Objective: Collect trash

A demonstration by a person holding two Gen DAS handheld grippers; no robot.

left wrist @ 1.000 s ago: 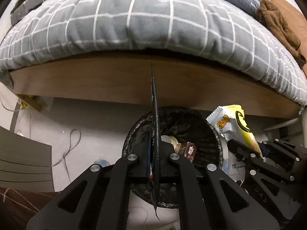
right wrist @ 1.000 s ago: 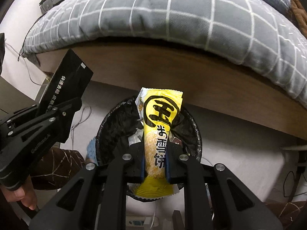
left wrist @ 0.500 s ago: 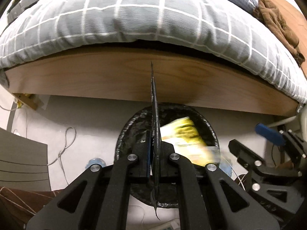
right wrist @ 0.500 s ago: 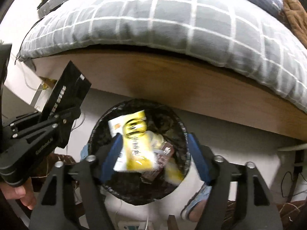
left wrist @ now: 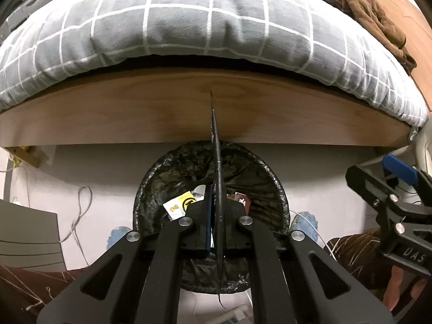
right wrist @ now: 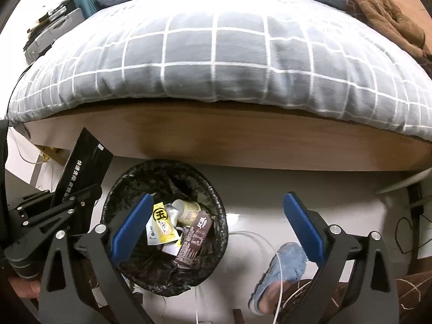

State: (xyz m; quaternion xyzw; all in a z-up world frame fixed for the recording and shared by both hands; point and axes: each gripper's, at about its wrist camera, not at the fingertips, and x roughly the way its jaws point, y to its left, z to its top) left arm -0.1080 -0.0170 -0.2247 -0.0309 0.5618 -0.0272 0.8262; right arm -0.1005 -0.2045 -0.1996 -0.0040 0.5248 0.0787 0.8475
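Fingers of the left gripper [left wrist: 216,216] are pinching a black wrapper [left wrist: 217,178] above the bin [right wrist: 216,208], while the right gripper [right wrist: 216,229] is hanging spread, a yellow packet [right wrist: 162,225] lying inside.

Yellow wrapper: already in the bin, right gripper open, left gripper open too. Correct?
Not quite. The left gripper is shut on a black wrapper, as the left wrist view shows. The rest holds: the yellow wrapper lies in the bin and the right gripper is open.
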